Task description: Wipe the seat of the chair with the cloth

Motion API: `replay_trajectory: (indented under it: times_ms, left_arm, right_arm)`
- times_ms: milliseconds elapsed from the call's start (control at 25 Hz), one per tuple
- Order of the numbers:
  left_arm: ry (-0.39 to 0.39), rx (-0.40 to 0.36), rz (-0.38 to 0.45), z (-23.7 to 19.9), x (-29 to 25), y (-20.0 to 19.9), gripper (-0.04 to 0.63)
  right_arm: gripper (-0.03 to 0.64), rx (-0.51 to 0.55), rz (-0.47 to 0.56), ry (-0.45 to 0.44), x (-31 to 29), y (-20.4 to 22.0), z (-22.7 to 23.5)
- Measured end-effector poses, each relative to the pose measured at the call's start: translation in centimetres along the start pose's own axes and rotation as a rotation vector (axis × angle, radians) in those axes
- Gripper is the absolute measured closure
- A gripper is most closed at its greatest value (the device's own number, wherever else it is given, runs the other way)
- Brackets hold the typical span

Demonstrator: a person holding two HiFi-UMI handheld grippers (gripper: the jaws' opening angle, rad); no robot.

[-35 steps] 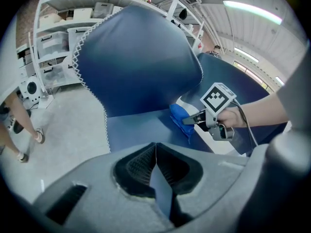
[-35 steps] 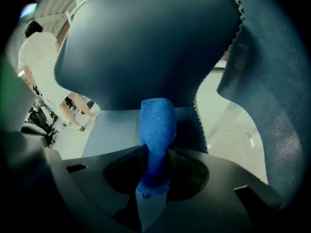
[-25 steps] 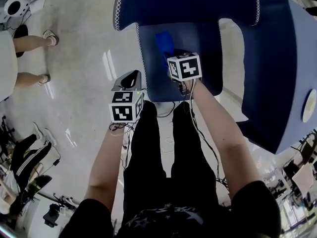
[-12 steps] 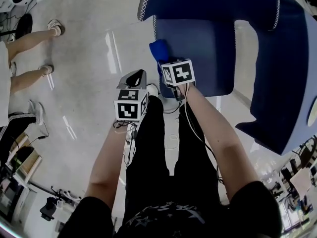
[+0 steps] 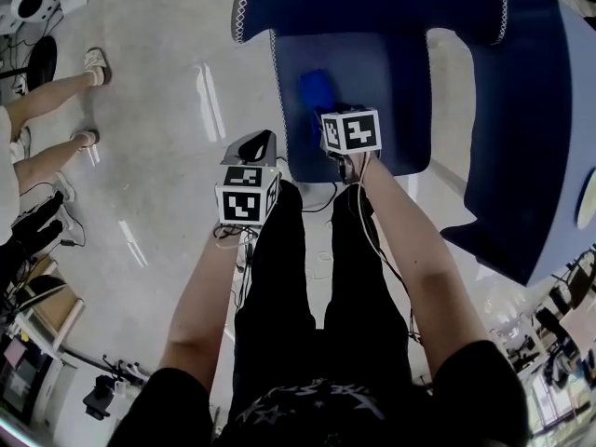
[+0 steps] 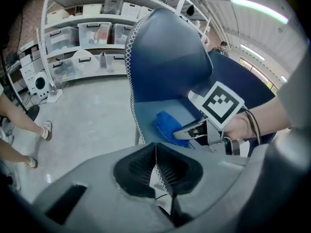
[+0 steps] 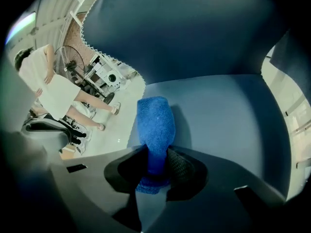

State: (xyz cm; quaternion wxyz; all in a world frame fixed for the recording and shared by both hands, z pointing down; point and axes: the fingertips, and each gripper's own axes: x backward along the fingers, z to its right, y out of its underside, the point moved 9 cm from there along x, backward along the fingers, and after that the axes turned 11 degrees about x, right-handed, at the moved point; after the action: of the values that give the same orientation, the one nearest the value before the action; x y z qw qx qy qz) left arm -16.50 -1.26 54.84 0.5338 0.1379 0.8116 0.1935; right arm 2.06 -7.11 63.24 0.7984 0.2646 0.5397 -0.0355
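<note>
A dark blue chair stands in front of me, its seat [image 5: 372, 82] bordered by white stitching. My right gripper [image 5: 328, 117] is shut on a bright blue cloth [image 5: 316, 91], which lies on the left part of the seat [image 7: 228, 115]. In the right gripper view the cloth [image 7: 155, 125] runs out from between the jaws of the right gripper [image 7: 154, 166] onto the seat. My left gripper [image 5: 255, 145] hangs over the floor, left of the seat's front corner, shut with nothing in it. The left gripper view shows the left gripper [image 6: 156, 171], the cloth [image 6: 167, 125] and the chair back [image 6: 167, 57].
A second blue chair [image 5: 531, 128] stands to the right. A person's legs [image 5: 51, 91] are at the left on the pale floor [image 5: 149, 110]. Shelves with plastic bins [image 6: 92, 33] line the far wall. My own legs [image 5: 298, 287] are below the grippers.
The right gripper has pushed the cloth from the seat's left front edge farther onto the seat. The left gripper has stayed where it was.
</note>
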Motion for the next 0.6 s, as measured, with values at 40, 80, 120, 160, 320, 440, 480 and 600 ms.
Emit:
replay_trajectory:
  times_ms: [40,80,120,160,320,440,480,600]
  left_arm:
    - [0.004,-0.006,-0.002,0.7,-0.3,0.0,0.575]
    - [0.008,-0.012,-0.004,1.3,-0.6,0.0,0.575]
    - [0.012,-0.018,-0.007,2.0,-1.0,-0.1,0.574]
    - [0.017,-0.025,-0.011,2.7,-1.4,-0.1,0.575]
    - [0.04,-0.058,-0.03,5.6,-2.7,-0.6,0.575]
    - [0.055,-0.084,-0.043,7.8,-3.6,-0.8,0.575]
    - [0.06,-0.093,-0.047,8.5,-3.9,-0.9,0.575]
    - [0.068,-0.115,-0.054,10.3,-4.9,-1.1,0.575]
  right_arm:
    - [0.506,-0.008,0.001,0.009,0.4,0.4,0.8]
    - [0.506,-0.016,0.003,0.018,0.8,0.8,1.6]
    - [0.506,-0.022,0.004,0.027,1.2,1.2,2.5]
    - [0.506,-0.029,0.005,0.037,1.6,1.5,3.4]
    - [0.506,-0.074,0.014,0.074,3.5,2.9,7.1]
    - [0.506,-0.088,0.018,0.1,5.1,3.9,9.6]
    - [0.506,-0.08,0.015,0.114,5.6,4.2,10.4]
    - [0.506,-0.055,0.006,0.15,7.0,5.4,12.7]
